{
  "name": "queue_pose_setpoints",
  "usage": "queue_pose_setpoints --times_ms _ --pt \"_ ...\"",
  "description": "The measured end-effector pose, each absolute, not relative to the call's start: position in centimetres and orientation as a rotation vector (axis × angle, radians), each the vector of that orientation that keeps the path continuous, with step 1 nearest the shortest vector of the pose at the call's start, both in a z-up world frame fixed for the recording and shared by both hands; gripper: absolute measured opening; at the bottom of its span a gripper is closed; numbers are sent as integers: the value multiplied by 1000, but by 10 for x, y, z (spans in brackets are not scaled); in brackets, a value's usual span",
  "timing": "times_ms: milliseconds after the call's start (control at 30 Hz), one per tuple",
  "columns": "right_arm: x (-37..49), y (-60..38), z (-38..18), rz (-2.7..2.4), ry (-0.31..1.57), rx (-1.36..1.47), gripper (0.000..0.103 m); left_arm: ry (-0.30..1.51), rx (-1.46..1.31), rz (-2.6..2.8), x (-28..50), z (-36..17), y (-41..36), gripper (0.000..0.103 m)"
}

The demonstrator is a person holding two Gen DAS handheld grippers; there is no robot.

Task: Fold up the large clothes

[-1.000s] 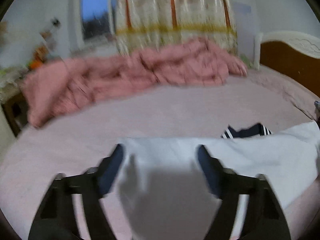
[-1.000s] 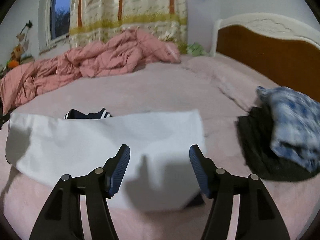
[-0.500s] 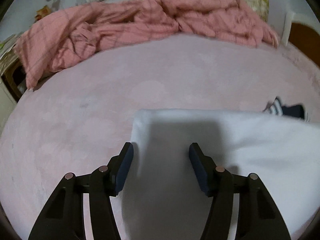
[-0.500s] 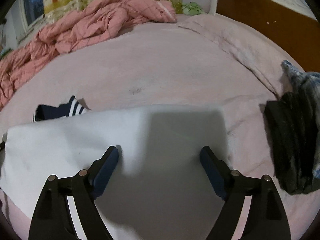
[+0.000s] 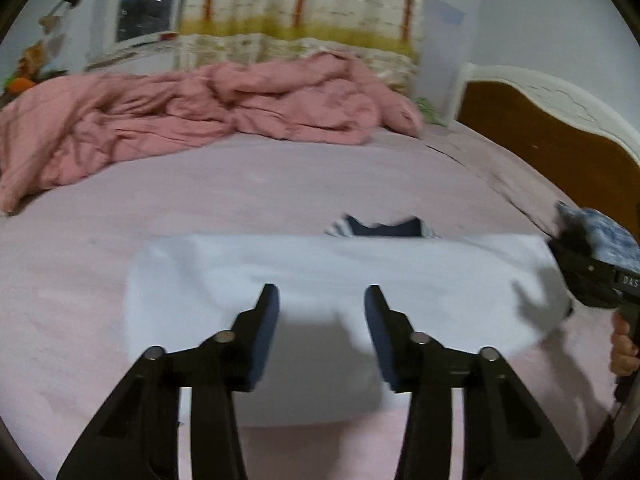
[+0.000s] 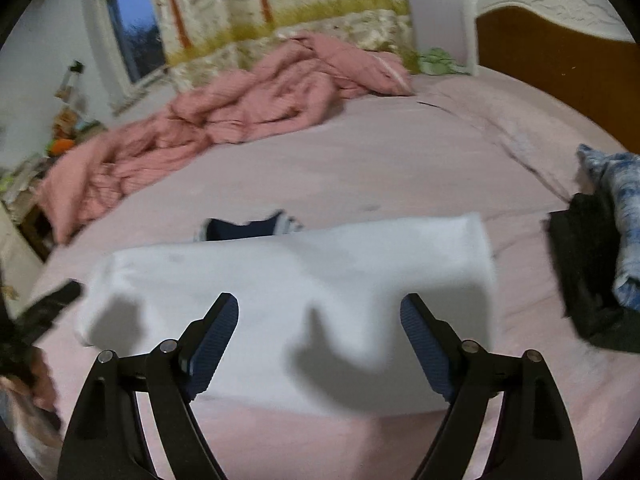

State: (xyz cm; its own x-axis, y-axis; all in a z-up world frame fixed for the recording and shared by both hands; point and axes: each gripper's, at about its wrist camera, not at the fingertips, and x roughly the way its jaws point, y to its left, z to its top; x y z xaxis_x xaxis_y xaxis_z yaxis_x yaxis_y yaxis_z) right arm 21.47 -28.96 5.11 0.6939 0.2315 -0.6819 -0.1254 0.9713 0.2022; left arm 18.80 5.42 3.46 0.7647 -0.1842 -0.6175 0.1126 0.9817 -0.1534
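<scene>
A white garment (image 5: 320,272) lies folded into a wide flat band on the pink bed, also in the right wrist view (image 6: 304,272). A navy collar with white stripes (image 5: 380,227) pokes out at its far edge, seen too in the right wrist view (image 6: 248,228). My left gripper (image 5: 322,308) is open and empty, above the garment's near middle. My right gripper (image 6: 318,316) is open wide and empty, above the garment's near edge. The right gripper's body (image 5: 592,280) shows at the right of the left wrist view.
A rumpled pink quilt (image 5: 192,120) lies along the far side of the bed. A pile of black and blue clothes (image 6: 600,264) sits at the right. A brown headboard (image 6: 560,52) stands behind it. The bedsheet (image 5: 280,184) stretches between garment and quilt.
Both grippers have lifted and pulled back from the garment, so the views tilt up toward the curtain. The garment stays flat on the bed. Both stay open.
</scene>
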Motion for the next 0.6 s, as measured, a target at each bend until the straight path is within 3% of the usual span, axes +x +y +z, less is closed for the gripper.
queue_pose_setpoints --times_ms 33,133,300,467,600 --pt "211 -285 50 218 783 144 85 683 -111 -175 187 33 49 38" --pt "205 -267 42 288 820 143 68 710 -124 -225 184 23 33 30" --pt "206 -252 13 336 890 160 21 788 -178 -282 186 -2 18 19" --pt "211 -238 -19 325 918 120 8 880 -213 -290 191 -36 11 19" --pt "220 -238 -51 311 1010 157 7 891 -204 -279 191 -54 9 19"
